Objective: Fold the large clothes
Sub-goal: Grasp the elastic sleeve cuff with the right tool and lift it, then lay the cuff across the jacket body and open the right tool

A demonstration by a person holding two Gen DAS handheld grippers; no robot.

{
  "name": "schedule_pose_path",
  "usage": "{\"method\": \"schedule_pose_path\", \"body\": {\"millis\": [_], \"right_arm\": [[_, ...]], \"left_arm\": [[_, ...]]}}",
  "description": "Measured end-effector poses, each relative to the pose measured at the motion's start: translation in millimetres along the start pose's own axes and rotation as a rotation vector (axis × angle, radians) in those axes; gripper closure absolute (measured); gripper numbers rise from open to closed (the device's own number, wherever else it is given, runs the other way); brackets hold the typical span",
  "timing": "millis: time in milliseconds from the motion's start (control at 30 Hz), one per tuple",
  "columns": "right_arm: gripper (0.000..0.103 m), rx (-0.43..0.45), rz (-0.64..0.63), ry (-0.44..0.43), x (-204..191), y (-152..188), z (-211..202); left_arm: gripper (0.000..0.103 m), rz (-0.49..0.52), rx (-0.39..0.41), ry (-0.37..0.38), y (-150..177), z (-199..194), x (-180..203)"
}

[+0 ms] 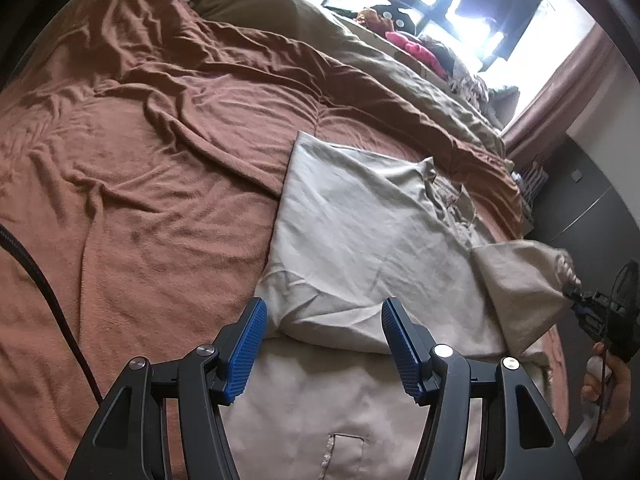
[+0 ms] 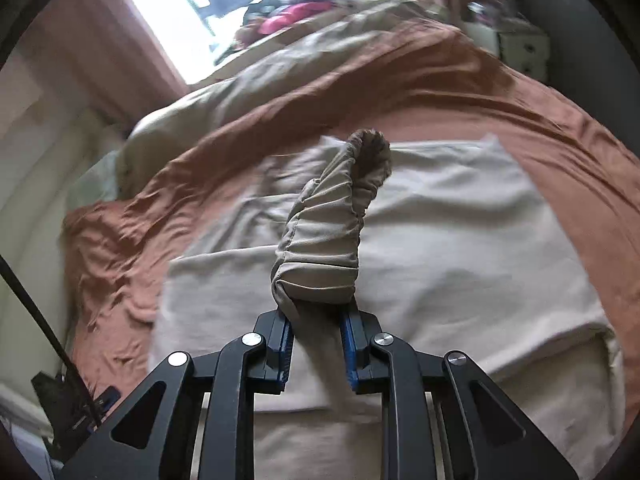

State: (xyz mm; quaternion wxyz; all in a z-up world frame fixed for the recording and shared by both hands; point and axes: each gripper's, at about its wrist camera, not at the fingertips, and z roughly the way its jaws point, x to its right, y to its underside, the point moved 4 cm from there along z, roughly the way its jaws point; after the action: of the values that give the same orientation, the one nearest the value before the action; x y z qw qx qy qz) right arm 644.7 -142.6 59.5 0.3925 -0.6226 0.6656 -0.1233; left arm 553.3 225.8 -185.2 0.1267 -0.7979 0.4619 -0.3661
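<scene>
**Right tongs clamped on gathered cuff; left tongs apart above garment**

Beige garment point(image 1: 360, 232) lies partly folded on the rust-brown blanket point(image 1: 140, 160), centre to lower right of the left wrist view. Its far corner sits mid-frame; a wide stretch of bare blanket lies open to the left. Left gripper point(image 1: 322, 316): pads apart, nothing between them, poised over a fold edge. Right gripper point(image 2: 316, 328): pads pressed on a bunched, elasticated cuff point(image 2: 332, 216) that stands up from the cloth; view blurred. In the left view it appears at right edge, a hand point(image 1: 608, 384) behind it. Bright window point(image 1: 460, 12) upper right, curtain point(image 1: 560, 92) beside it; clothes pile point(image 1: 416, 48) beyond the olive duvet point(image 1: 300, 28).
</scene>
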Motion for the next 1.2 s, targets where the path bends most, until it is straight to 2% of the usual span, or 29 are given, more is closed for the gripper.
{"method": "schedule_pose_path", "body": {"millis": [133, 267, 367, 467, 500, 567, 600, 633, 767, 833, 1000, 1100, 1200], "right_arm": [[0.085, -0.032, -0.079, -0.041, -57.5, 36.4, 25.6], [0.084, -0.07, -0.219, 0.016, -98.4, 73.8, 61.0], [0.082, -0.148, -0.232, 0.022, -115.3, 95.6, 91.6], [0.081, -0.19, -0.24, 0.005, -116.7, 104.8, 111.6], [0.077, -0.195, -0.236, -0.005, -113.2, 104.5, 118.7], [0.058, -0.201, -0.22, -0.05, -111.2, 102.5, 119.0], [0.04, -0.196, -0.206, -0.078, -107.0, 104.9, 118.5], [0.033, -0.186, -0.192, -0.104, -106.7, 106.2, 119.9], [0.033, -0.178, -0.104, -0.232, -97.5, 119.9, 118.9], [0.033, -0.155, -0.06, -0.248, -82.0, 123.5, 114.9], [0.033, -0.034, 0.022, -0.121, -15.7, 125.6, 100.1], [0.033, -0.009, 0.125, -0.075, 27.9, 123.1, 98.0], [0.033, 0.024, 0.175, 0.009, 58.2, 115.6, 94.2]], "left_arm": [[0.041, -0.041, 0.01, 0.011, -4.8, -8.4, -12.8], [0.041, -0.085, 0.021, 0.024, -9.1, -13.6, -23.5], [0.041, -0.104, 0.03, 0.035, -10.5, -18.2, -26.7], [0.041, -0.094, 0.032, 0.039, -11.4, -18.8, -23.9], [0.041, -0.092, 0.03, 0.039, -11.0, -18.2, -22.7], [0.041, -0.087, 0.022, 0.041, -10.1, -15.7, -20.1], [0.041, -0.081, 0.017, 0.04, -9.3, -14.0, -18.0], [0.041, -0.073, 0.013, 0.037, -8.1, -12.1, -15.5], [0.041, -0.027, -0.002, 0.023, -3.5, -6.2, -4.7], [0.041, -0.003, -0.007, 0.006, -1.0, -3.0, 0.3], [0.041, 0.036, -0.04, 0.002, 6.9, 12.8, 17.6], [0.041, 0.055, -0.06, 0.037, 12.1, 20.1, 35.2], [0.041, 0.127, -0.06, 0.038, 17.8, 23.4, 57.8]]}}
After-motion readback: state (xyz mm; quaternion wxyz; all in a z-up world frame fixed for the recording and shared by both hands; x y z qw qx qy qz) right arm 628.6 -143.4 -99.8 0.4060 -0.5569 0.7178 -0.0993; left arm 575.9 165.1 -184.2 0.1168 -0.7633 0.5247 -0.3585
